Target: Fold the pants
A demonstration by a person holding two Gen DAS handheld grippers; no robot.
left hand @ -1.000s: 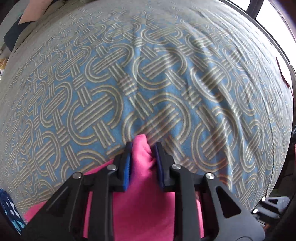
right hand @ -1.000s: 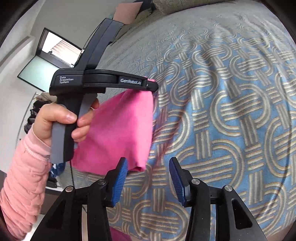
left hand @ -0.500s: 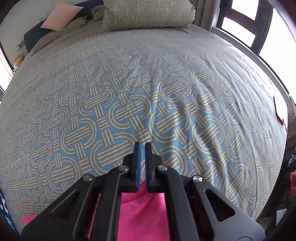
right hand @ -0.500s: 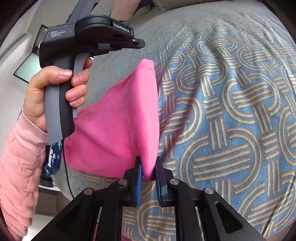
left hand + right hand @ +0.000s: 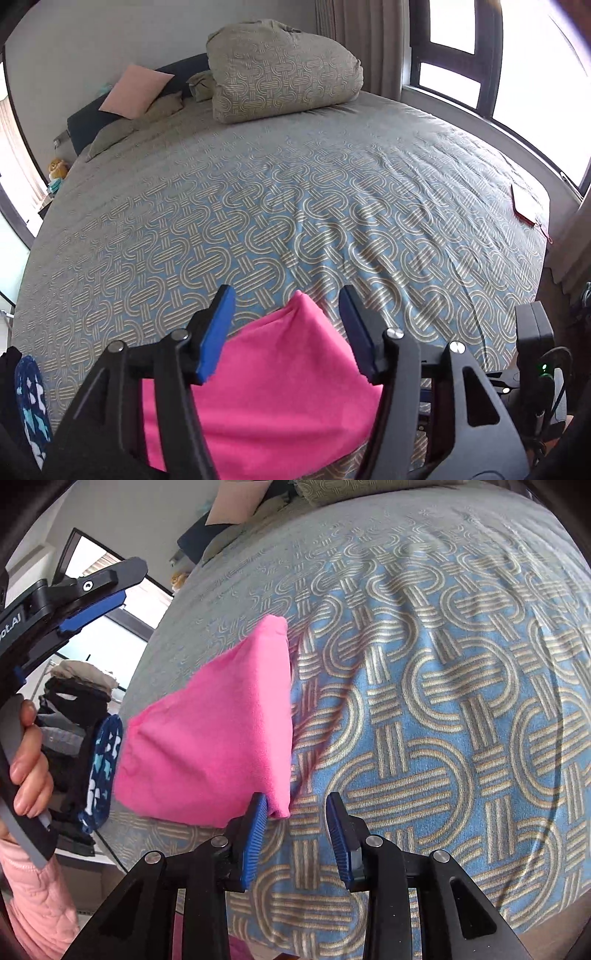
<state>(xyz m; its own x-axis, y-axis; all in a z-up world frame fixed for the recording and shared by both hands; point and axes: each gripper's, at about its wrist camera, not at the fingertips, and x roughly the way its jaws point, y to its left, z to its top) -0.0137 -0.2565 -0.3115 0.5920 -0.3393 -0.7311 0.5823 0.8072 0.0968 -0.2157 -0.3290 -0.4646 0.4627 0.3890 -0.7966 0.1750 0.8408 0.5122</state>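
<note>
Now the bright pink soft-fabric pants (image 5: 218,734) lie bunched at the near edge of the bed, on a blue bedspread with a beige interlocking-ring pattern (image 5: 295,206). Both tools are released. The left hand-held gripper (image 5: 288,328) has its blue-padded jaws spread wide, and a peaked fold of the pink fabric rises between them without touching either pad. The right hand-held gripper (image 5: 295,830) is also spread open; the lower corner of the pants sits just beside its left pad, and whether cloth and pad touch cannot be told. From the right wrist view, the pink cloth stands up in a tent shape, its tip pointing toward the far side of the bed, while the left tool shows at the far left, held by a hand (image 5: 26,760) in a quilted pink sleeve. A dark blue garment with white patches (image 5: 103,771) hangs at the bed's near left edge. At the far end, a folded duvet in the same pattern (image 5: 280,70) rests near a pink square cushion (image 5: 136,90).
</note>
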